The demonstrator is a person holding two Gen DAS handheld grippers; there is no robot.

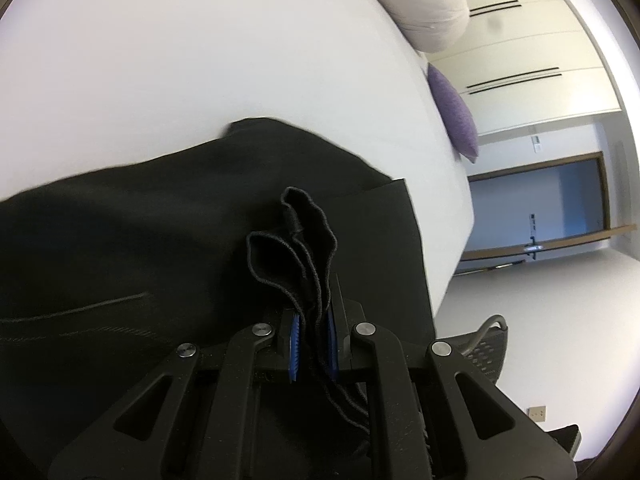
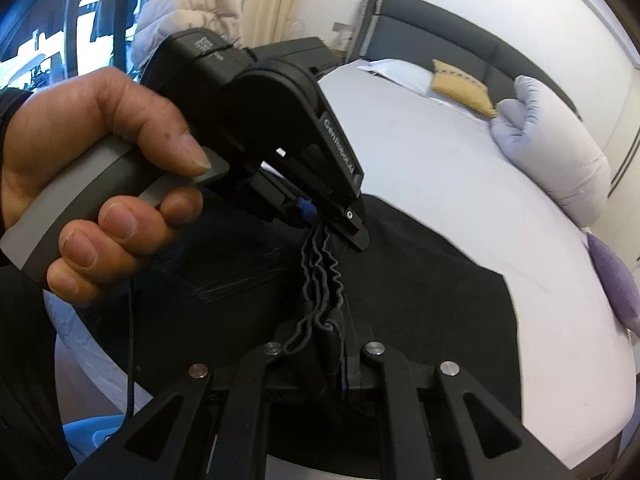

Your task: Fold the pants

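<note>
**Pants pinched at one bunched edge by both grippers**

Pants are lying dark across the near part of the white bed, running leftward. Their bunched edge is being clamped by the left gripper just beyond the right gripper, also clenched on it; the fold is judged to run far-left.

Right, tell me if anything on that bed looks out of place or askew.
Nothing is spilled or damaged. The black pants lie on the white bed, and their edge is bunched into wavy layers between the left claw and the right claw, both shut on it. The pillows look orderly.
</note>
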